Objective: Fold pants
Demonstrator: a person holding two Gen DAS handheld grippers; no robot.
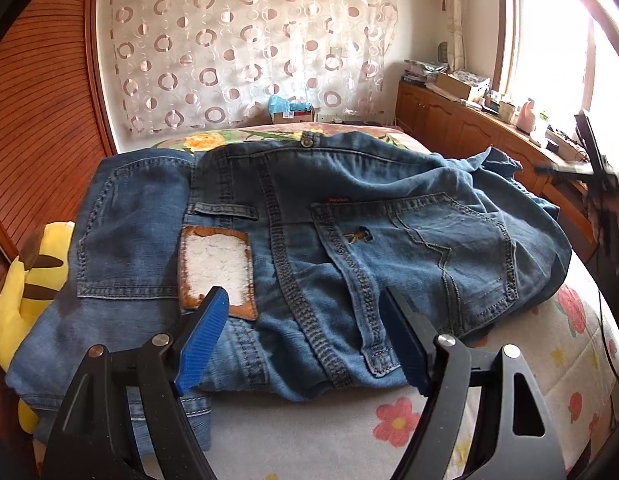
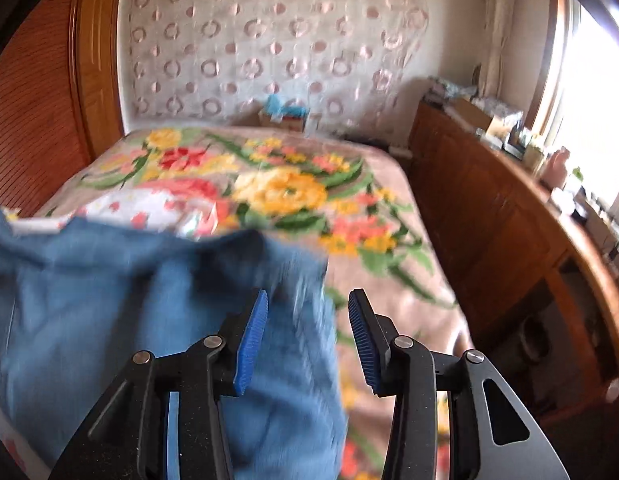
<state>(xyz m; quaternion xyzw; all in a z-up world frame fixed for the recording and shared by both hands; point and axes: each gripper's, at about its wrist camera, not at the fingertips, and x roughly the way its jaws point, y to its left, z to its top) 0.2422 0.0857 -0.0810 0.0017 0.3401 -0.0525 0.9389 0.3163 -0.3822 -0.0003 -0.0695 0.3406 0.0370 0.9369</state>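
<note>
- Blue denim pants [image 1: 309,248] lie bunched on the bed, waistband end toward the left wrist camera, back pockets up, worn leather brand patch [image 1: 217,272] facing up.
- Bed covered by white quilted sheet with pink flower print [image 1: 389,432] in front, floral plush blanket [image 2: 277,192] farther back.
- Left hand-held gripper [image 1: 305,344], black frame with blue ribbed pads, hovers just above the waistband area; jaws spread wide, nothing between them.
- Right hand-held gripper [image 2: 309,336], same build, jaws apart, released; blurred denim edge [image 2: 157,300] lies below and left of it, left pad over the cloth, right pad over the blanket.
- Cannot tell if right pads touch the cloth; view is motion-blurred.
- Yellow plush toy with black stripes [image 1: 25,280] sits at the left bed edge, partly under the pants.
- Wooden cabinet row [image 1: 469,124] runs along the right wall under the window, its counter cluttered with boxes.
- Sheer curtain with circle pattern [image 1: 249,48] hangs on the far wall.
</note>
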